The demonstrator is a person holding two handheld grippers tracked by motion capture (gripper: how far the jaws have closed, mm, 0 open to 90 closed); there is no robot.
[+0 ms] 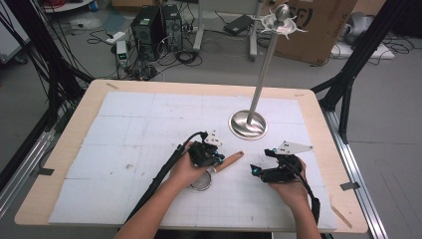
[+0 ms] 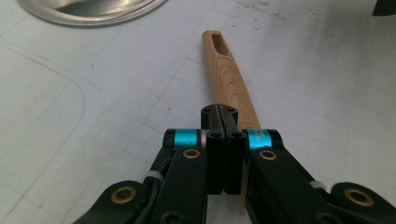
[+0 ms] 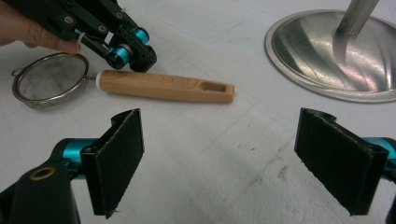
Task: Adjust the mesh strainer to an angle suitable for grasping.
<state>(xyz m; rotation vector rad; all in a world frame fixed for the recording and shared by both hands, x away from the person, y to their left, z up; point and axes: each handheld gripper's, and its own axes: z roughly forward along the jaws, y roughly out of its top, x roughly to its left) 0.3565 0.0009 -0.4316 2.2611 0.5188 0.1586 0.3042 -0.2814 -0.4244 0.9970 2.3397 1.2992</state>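
Strainer (image 3: 49, 86) lies under left gripper (image 1: 215, 158), handle pointing right. Left jaws together just above handle; right gripper (image 3: 233, 163) wide apart, empty.

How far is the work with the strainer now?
Nothing looks done: the strainer lies flat on the table. In hand: the left gripper, jaws shut, rests at its wooden handle without clamping it; the right gripper is open. Left, probably: grasping and lifting it.

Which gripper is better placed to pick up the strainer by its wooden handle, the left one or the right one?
Probably the left. The left gripper, jaws shut, sits right beside the strainer's wooden handle. The right gripper is open but farther away.
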